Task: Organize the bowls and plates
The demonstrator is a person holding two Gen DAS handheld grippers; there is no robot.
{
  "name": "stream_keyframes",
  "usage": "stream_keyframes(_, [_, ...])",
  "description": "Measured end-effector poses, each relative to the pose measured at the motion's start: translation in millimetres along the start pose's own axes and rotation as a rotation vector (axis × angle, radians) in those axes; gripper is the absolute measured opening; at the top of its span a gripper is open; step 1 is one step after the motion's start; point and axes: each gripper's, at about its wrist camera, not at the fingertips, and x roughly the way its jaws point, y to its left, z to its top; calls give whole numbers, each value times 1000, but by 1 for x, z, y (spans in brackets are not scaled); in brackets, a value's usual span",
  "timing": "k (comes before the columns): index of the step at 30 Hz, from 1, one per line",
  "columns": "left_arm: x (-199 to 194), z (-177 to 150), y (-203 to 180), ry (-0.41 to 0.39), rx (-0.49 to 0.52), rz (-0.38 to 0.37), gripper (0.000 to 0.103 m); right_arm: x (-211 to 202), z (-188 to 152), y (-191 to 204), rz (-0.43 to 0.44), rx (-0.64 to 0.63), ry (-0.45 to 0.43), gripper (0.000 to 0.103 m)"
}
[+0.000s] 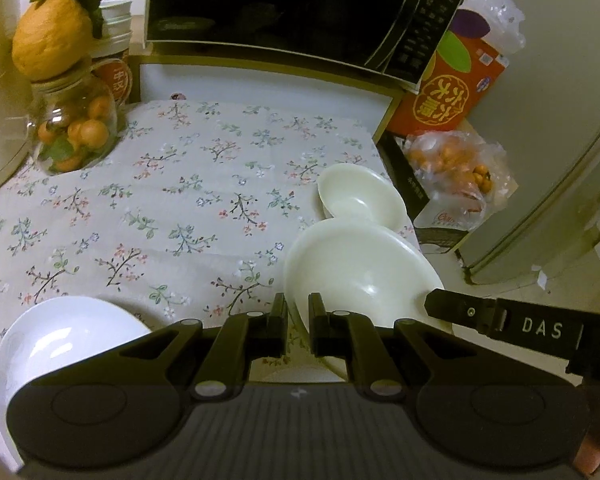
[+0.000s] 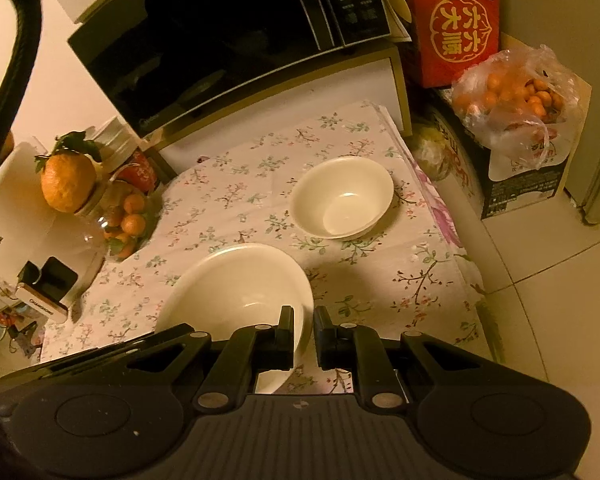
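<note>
Both grippers clamped on big bowl [image 2: 236, 280] rim: L gripper [image 1: 298, 316] left edge, R gripper [image 2: 303, 330] near-right edge, prob. two-point hold for steadiness. Small bowl [image 2: 342, 196] far right; plate [image 1: 60, 340] near left.

My table wears a floral cloth [image 1: 180, 200]; on it sit two cream bowls [image 2: 342, 198] [image 2: 236, 284], lower-left a white plate [image 1: 64, 336], upper-left a fruit jar [image 1: 74, 128].

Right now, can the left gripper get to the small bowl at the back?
Probably not directly. The left gripper is shut on the large bowl rim, as is the right gripper, and that bowl sits between it and the small bowl.
</note>
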Motion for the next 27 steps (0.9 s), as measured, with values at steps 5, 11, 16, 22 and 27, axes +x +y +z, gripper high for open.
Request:
stream_keyframes(5, [-12, -10, -1, 0, 0, 0, 9, -7, -8, 4, 13, -17, 3, 10])
stream_keyframes(11, [-26, -20, 1, 0, -4, 4, 9, -19, -19, 11, 17, -43, -4, 12])
stream_keyframes(16, [-32, -25, 7, 18, -20, -6, 9, -26, -27, 18, 34, -61, -7, 12])
stream_keyframes(22, [-41, -30, 10, 11, -23, -9, 9, -27, -32, 24, 36, -82, 3, 12])
stream_keyframes(27, [-45, -32, 11, 4, -18, -11, 9, -28, -36, 29, 29, -100, 9, 13])
